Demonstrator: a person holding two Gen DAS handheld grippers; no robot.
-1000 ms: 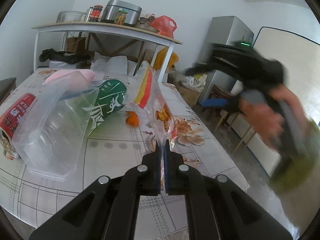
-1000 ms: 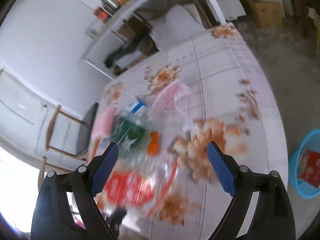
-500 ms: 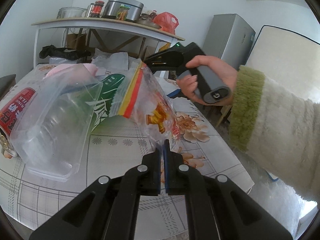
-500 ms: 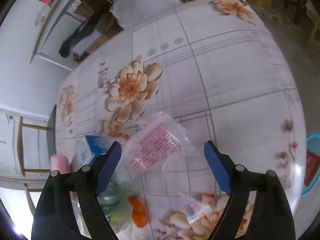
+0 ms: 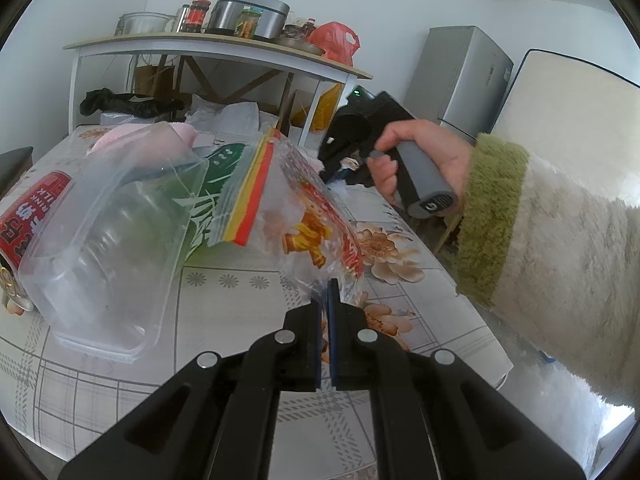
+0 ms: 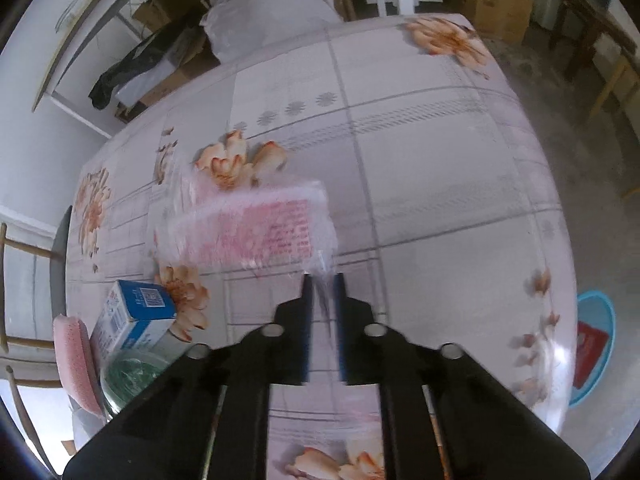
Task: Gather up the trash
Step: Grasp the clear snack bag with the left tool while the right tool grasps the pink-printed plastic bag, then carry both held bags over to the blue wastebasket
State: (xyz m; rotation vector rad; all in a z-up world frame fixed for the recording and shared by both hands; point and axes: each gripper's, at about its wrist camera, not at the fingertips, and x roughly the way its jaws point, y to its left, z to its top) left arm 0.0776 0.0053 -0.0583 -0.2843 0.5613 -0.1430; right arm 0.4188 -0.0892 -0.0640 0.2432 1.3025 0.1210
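Note:
My left gripper [image 5: 326,292] is shut on the lower corner of a clear zip bag [image 5: 296,208] with a red and yellow strip, held up above the floral table [image 5: 224,280]. My right gripper [image 6: 322,280] is shut on the edge of a clear plastic wrapper with pink print [image 6: 260,228], which lies on the table [image 6: 440,152]. The right gripper's body and the hand [image 5: 400,160] show in the left wrist view, beyond the zip bag.
A clear plastic tub [image 5: 108,240], a red can [image 5: 28,216] and a green bottle [image 5: 212,176] lie at the left. A blue-white carton [image 6: 132,320] and a pink sponge [image 6: 74,360] lie near the wrapper. A blue bin [image 6: 592,340] stands on the floor at the right.
My right gripper swung in over the table, came down on the pink-printed wrapper and closed on its edge. My left gripper kept hold of the zip bag.

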